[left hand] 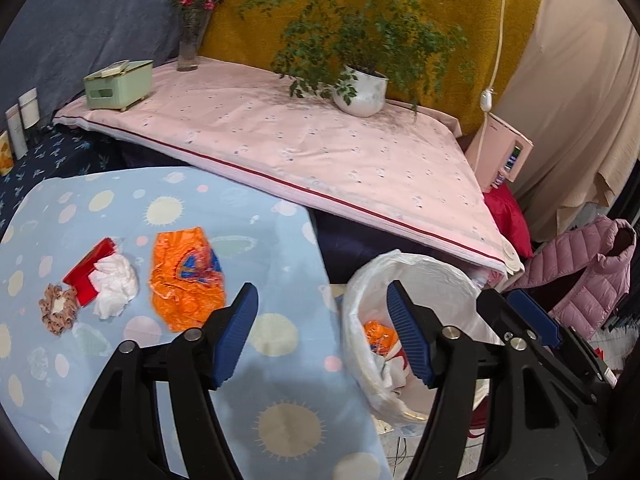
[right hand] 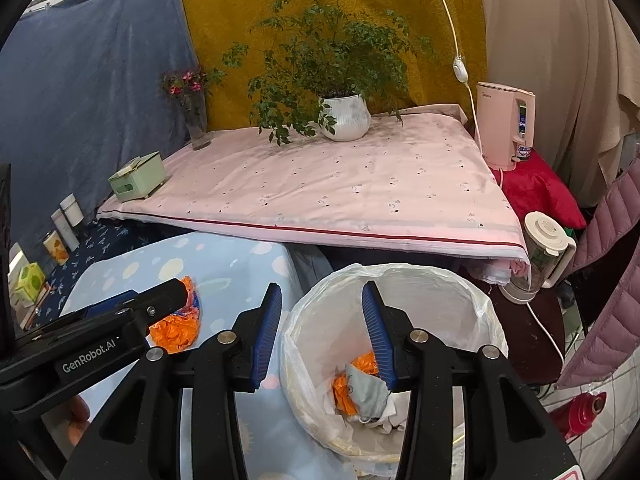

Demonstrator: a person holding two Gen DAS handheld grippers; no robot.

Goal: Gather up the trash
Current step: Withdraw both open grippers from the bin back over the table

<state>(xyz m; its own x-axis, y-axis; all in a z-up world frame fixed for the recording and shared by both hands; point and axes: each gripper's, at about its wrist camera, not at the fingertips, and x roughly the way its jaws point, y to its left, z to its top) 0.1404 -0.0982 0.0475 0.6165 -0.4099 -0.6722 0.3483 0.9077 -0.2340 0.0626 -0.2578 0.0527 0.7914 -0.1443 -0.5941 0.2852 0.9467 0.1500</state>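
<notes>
Lying crumpled on the blue spotted cloth of the worktop, an orange wrapper with a blue and red print shows glossy creases. Left of it sits a white tissue, balled up and touching a red box, with a spotted scrunchie just beside that box.

The left claw stands wide open with nothing between its blue pads, which span the gap from the worktop's edge to the bin. The wrapper lies just beyond and left of its left finger, apart from it. The right claw is partly open and empty too, hanging over the bin's near rim.

The bin, lined with a white bag, stands right of the worktop and close against it. Inside it lie another orange wrapper, a grey piece and white paper, below the right claw's right finger.

In the right wrist view the left claw's black body covers part of the wrapper on the worktop.
</notes>
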